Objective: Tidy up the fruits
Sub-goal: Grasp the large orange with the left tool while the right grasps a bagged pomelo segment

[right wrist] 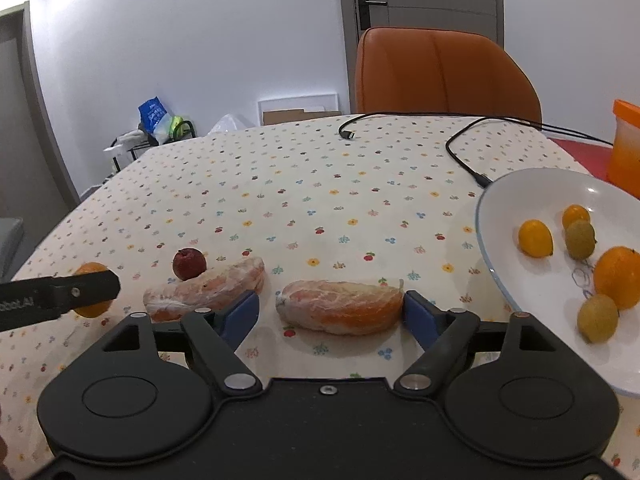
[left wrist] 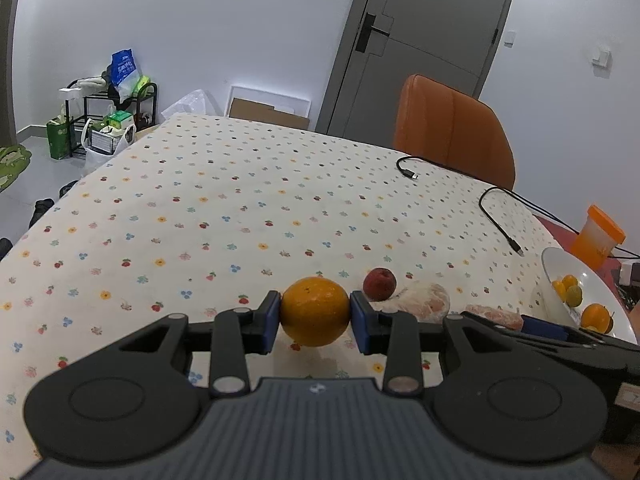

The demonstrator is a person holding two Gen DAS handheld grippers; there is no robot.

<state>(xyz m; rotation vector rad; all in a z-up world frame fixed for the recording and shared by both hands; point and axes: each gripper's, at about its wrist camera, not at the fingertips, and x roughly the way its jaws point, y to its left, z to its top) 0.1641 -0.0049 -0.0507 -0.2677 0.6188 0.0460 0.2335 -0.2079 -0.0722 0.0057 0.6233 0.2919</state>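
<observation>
My left gripper [left wrist: 315, 314] is shut on a whole orange [left wrist: 315, 311], held low over the flowered tablecloth; a shadow lies under it. In the right wrist view this orange [right wrist: 91, 308] shows partly behind the left gripper's black finger [right wrist: 88, 288]. My right gripper [right wrist: 332, 316] stands open around a peeled citrus segment [right wrist: 340, 306] lying on the cloth. The right pad is close to its end and the left pad is apart from it. A second peeled segment [right wrist: 204, 294] lies to the left, with a small red fruit [right wrist: 189, 264] touching its far side.
A white plate [right wrist: 520, 280] at the right holds an orange [right wrist: 618, 278] and several small yellow and green fruits. Two black cables [right wrist: 460, 152] lie across the far cloth. An orange chair [right wrist: 444, 72] stands behind the table, and an orange-lidded container [right wrist: 626, 148] behind the plate.
</observation>
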